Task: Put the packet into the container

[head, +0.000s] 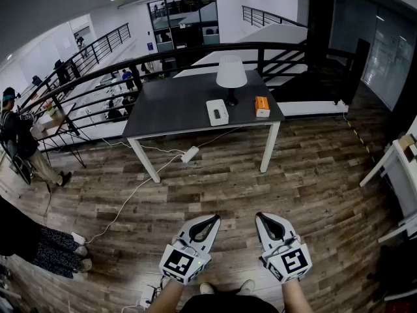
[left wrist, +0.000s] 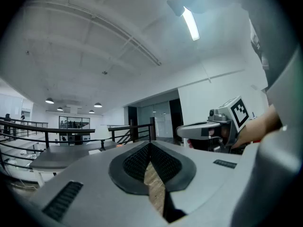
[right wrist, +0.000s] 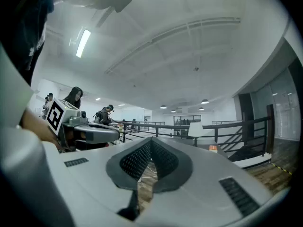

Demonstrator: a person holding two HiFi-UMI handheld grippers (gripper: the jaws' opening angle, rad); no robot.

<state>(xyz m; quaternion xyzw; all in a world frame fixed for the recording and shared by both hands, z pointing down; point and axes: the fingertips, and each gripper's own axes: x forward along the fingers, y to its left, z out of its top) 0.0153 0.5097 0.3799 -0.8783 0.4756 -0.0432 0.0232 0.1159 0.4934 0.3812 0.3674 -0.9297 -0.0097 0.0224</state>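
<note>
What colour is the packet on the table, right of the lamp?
Orange; the packet shows best in the head view.

The left gripper (head: 214, 220) and the right gripper (head: 262, 217), at the bottom centre of the head view, are 2 pale grey, wedge-shaped shells, each tapering to a rounded nose. Each nose carries a black teardrop-shaped inset. In the gripper views this inset is a dark collar around the jaws, which are lined with dotted, textured pads (left wrist: 137, 162). Dark ribbed slots (left wrist: 64, 201) are set into the flat grey top surfaces. At each rear end sits a white cube (head: 179, 264) printed with black square markers. The person wears a dark top (head: 221, 304) and white shoes (head: 206, 287), seen at the frame's lower edge.
</note>
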